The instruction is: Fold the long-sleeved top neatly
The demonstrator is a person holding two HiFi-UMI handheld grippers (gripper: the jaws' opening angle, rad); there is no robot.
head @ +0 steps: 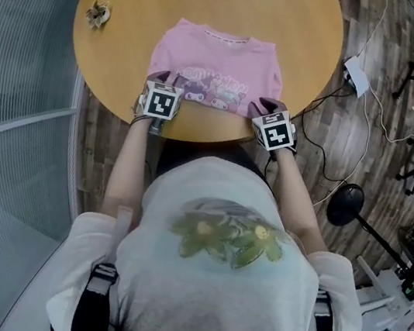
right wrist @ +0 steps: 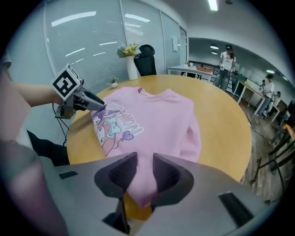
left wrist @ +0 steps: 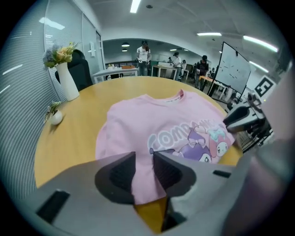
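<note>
Pink top [head: 216,64] lay flat on the worktop [head: 307,36], hem at the near edge. Left claw [left wrist: 144,161] was clenched on its near-left hem corner, right claw [right wrist: 145,163] on near-right. I judged it light, limp, droopy. Corners were the right hold.

Partly legible lettering [left wrist: 171,136] "COMPA…" on the chest of the pink top [left wrist: 131,120]
</note>
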